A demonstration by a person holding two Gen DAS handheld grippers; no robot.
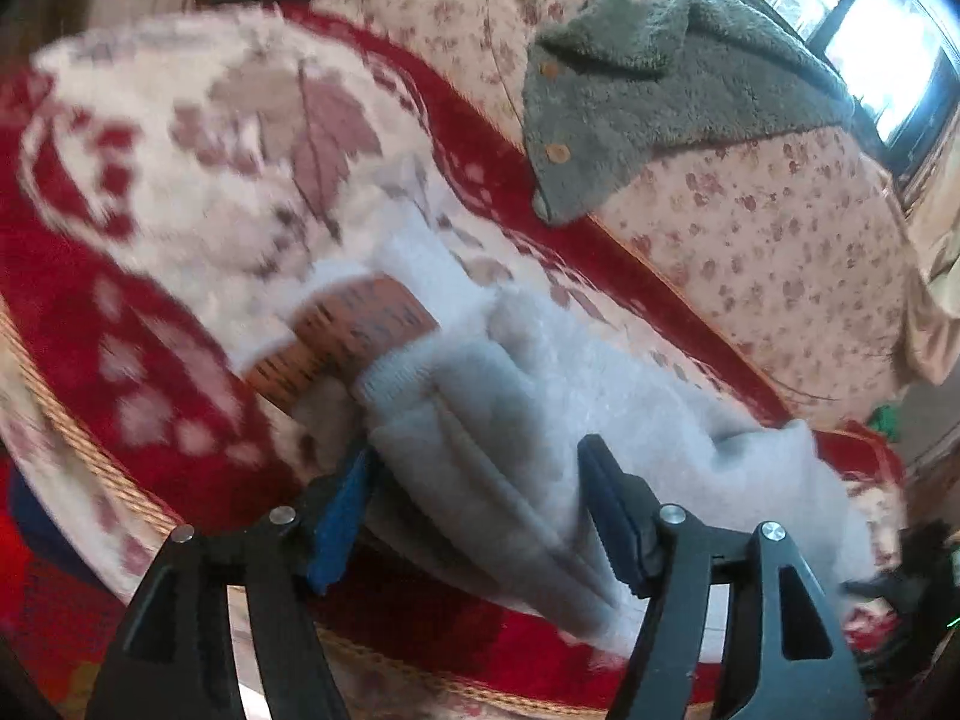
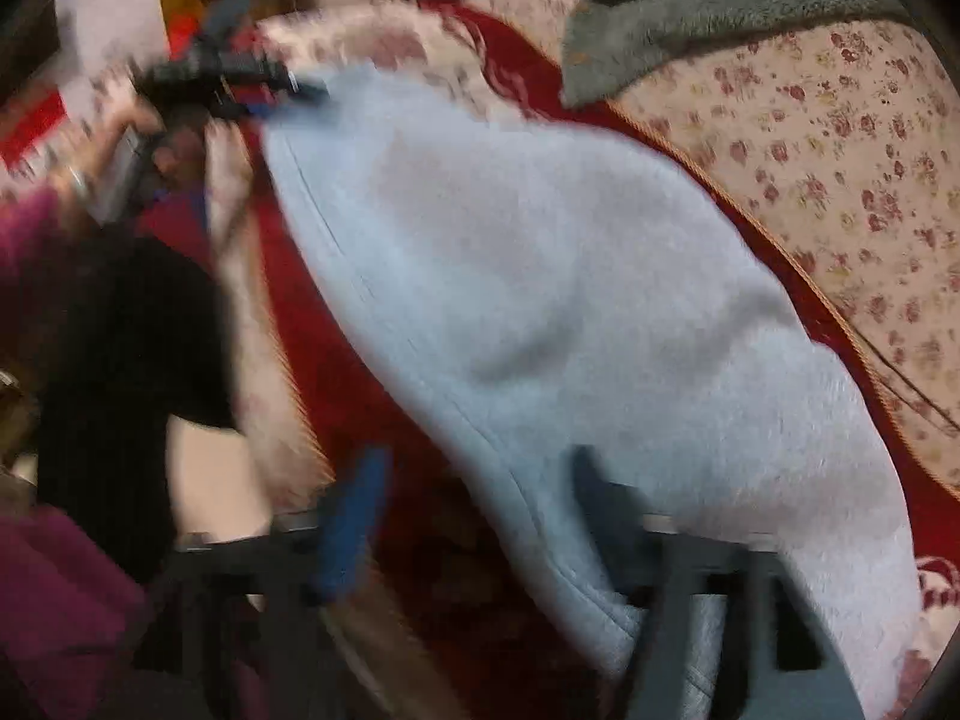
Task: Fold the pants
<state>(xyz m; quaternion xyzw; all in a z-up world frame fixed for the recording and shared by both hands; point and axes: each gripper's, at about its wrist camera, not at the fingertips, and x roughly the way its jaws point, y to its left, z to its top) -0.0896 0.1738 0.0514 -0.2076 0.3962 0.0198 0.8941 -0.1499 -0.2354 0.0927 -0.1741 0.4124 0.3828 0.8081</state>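
1. Left wrist view: left gripper [image 1: 480,510] jaws stand apart. The pale grey pants [image 1: 540,420] lie folded between the fingers; the fabric bulges into the gap and sits against the right-hand finger [image 1: 618,516]. The blue-padded left-hand finger [image 1: 339,516] is just beside the cloth edge; contact can't be confirmed. No pinch visible.
2. Same view: pants rest on a red-and-white blanket [image 1: 180,180], with an orange patterned patch [image 1: 348,342] showing just beyond them. A grey fleece garment [image 1: 660,90] lies well apart on the floral sheet [image 1: 780,270].
3. Right wrist view, blurred: right gripper [image 2: 480,516] jaws wide. The pants [image 2: 540,300] spread diagonally; their lower edge runs through the gap, over the right-hand finger [image 2: 606,510]. The blue left-hand finger [image 2: 354,522] is clear of the cloth.
4. Same view: the left gripper [image 2: 240,84] sits at the pants' far corner, top left.
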